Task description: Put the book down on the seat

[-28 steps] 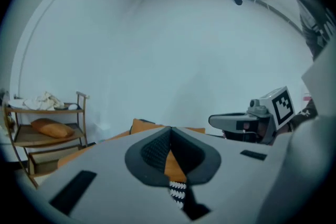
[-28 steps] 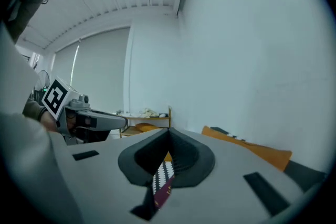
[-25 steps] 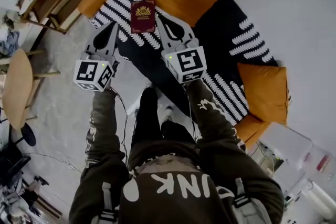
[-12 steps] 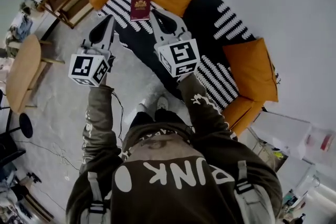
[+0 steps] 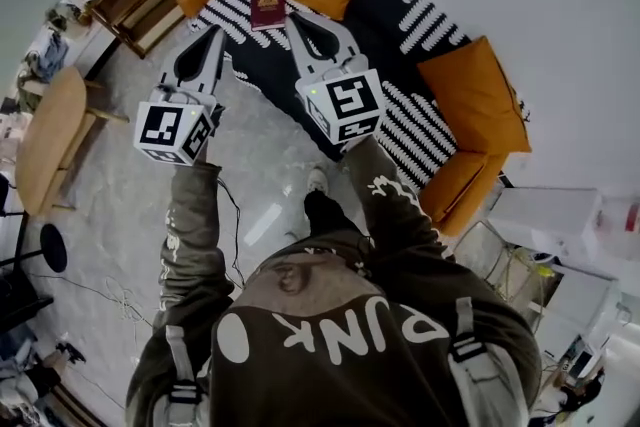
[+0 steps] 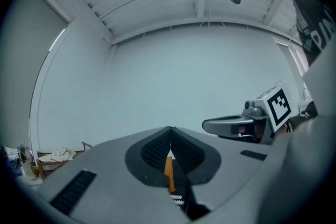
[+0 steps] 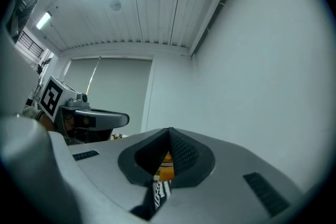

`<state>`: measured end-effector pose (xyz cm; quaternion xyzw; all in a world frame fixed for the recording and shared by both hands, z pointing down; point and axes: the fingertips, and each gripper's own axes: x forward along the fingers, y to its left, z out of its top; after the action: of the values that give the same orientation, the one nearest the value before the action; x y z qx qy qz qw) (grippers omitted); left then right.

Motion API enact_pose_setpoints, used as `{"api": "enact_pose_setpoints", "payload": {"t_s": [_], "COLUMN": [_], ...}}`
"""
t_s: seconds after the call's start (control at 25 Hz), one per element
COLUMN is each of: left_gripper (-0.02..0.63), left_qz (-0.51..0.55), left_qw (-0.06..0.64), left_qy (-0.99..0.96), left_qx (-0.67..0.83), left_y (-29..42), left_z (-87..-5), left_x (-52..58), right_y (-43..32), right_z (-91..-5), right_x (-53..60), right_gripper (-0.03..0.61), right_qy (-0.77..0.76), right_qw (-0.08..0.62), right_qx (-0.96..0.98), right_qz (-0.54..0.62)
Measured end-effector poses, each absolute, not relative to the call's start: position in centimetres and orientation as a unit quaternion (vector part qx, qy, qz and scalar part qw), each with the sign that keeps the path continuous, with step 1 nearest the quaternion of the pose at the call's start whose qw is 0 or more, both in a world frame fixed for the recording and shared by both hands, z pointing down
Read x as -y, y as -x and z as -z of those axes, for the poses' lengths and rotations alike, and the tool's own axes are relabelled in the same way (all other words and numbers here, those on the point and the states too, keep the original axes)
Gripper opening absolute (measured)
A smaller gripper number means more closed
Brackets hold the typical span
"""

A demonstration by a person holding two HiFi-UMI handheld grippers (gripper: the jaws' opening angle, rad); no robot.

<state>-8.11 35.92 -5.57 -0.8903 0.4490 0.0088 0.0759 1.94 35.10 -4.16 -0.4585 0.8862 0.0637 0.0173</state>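
On seat [image 5: 226,9], left end: book [image 5: 267,7], long axis pointing away, just beyond right gripper [image 5: 292,23]; left gripper [image 5: 214,33] farther off. Both clenched, empty.

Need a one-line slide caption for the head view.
Head view: book lies on the striped sofa; left tongs and right tongs, both shut and empty, point toward it.

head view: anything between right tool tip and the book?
Nothing but bare striped seat cover between the shut right tool and the book. The head view shows it.
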Motion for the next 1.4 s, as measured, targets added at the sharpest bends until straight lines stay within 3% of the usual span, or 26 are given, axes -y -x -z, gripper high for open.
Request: {"api": "enact_pose_setpoints", "payload": {"t_s": [0.56, 1.4], "left_gripper": [0.003, 0.003], "left_qz": [-0.018, -0.015], "left_qw": [0.065, 0.07], "left_qy": [0.898, 0.897], "left_qx": [-0.434, -0.436], "left_y": [11.9, 7.0], "left_z": [6.7, 7.8], "left_x": [-51.0, -54.1], "right_y": [0.7, -3.6], "right_z": [5.2, 6.1], "right_x": [-50.5, -53.8], "right_gripper": [0.011, 0.009], "right_qy": [0.481, 0.468], "right_qw": [0.013, 0.012], "right_qx": [-0.875, -0.881], "right_qz": [-0.059, -0.069]}}
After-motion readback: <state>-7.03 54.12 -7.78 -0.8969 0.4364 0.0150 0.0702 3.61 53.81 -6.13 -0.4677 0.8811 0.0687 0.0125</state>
